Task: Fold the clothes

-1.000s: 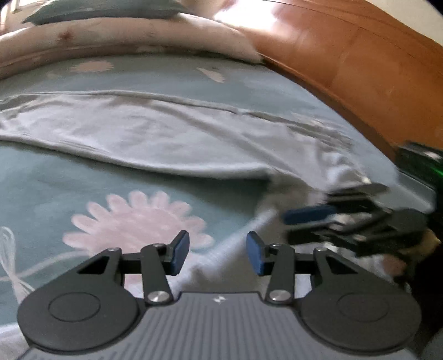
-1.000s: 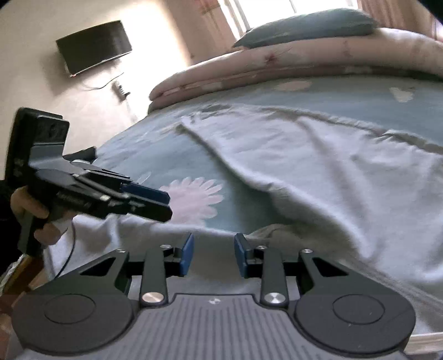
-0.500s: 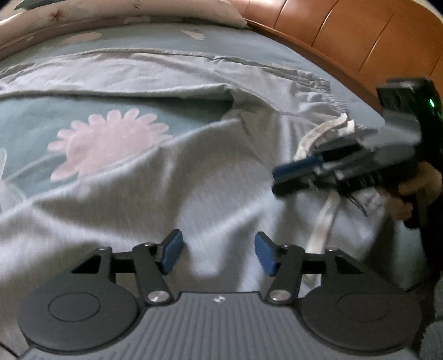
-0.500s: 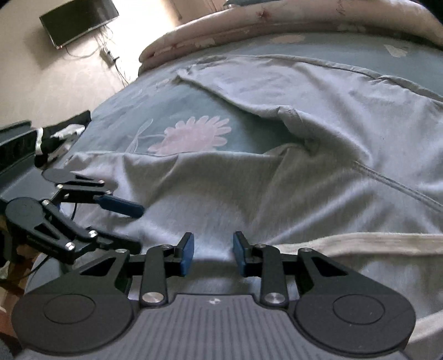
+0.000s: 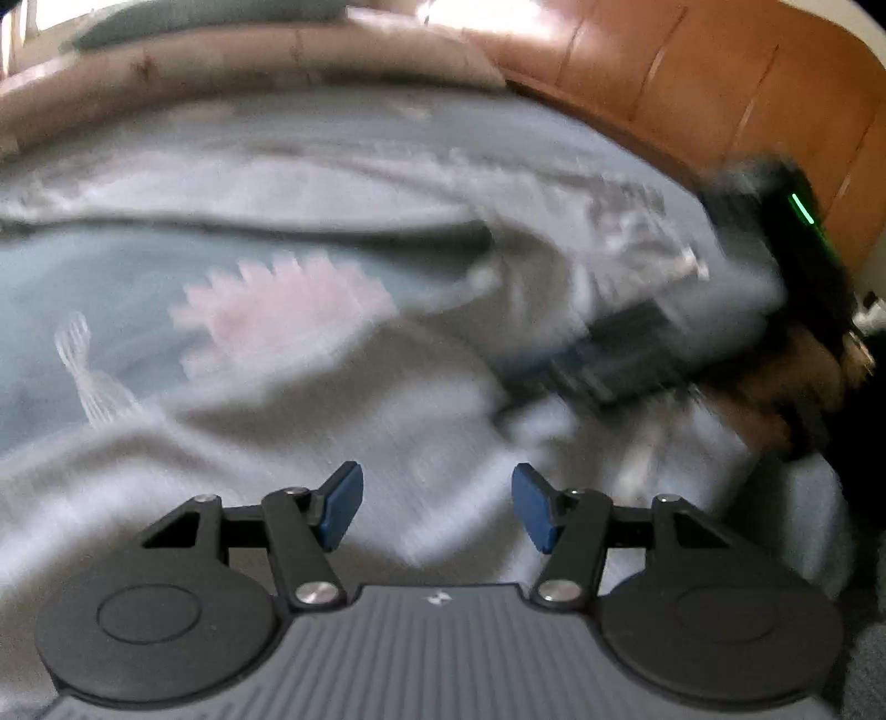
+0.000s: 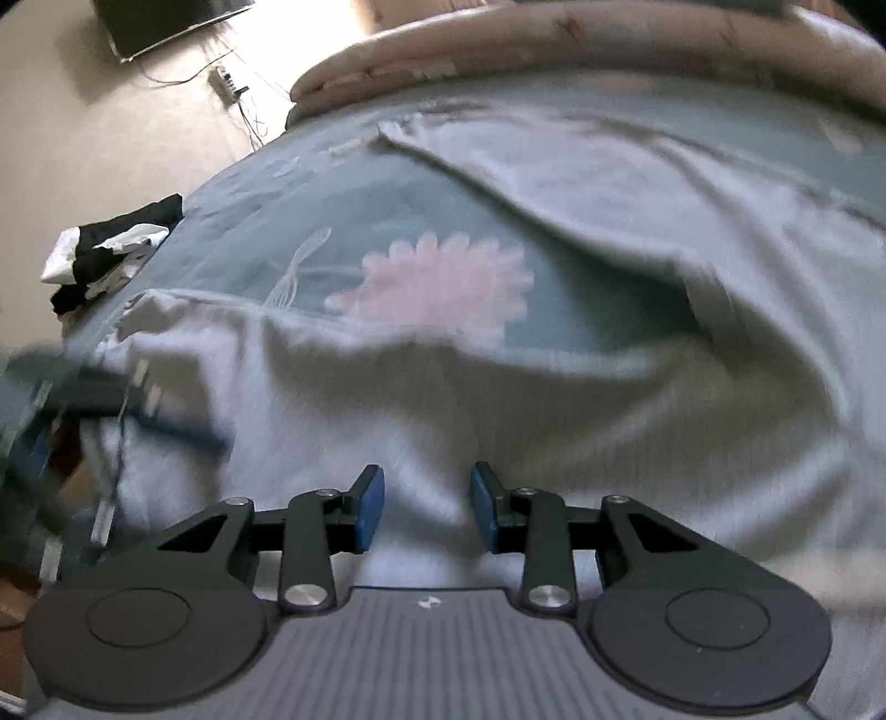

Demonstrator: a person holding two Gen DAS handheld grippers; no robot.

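A light grey garment (image 5: 343,421) lies spread and wrinkled on the bed; it also fills the right wrist view (image 6: 554,421). My left gripper (image 5: 437,509) hovers open over its near part, with nothing between the blue pads. It shows as a dark blur at the left (image 6: 111,399) of the right wrist view. My right gripper (image 6: 426,509) is over the same cloth. Its jaws are opening and hold nothing. In the left wrist view the right gripper (image 5: 609,354) is blurred, held by a hand (image 5: 803,387).
The bed has a teal sheet with a pink flower (image 5: 277,310) (image 6: 443,288). A pink quilt (image 6: 554,50) lies along the far side. Wooden panels (image 5: 720,83) stand beyond the bed. A black and white cloth (image 6: 111,243) sits at the bed's left edge.
Both grippers have moved from the flower and sheet onto the near part of the grey garment. My left jaws have spread wider. The right gripper has swung closer across the left view.
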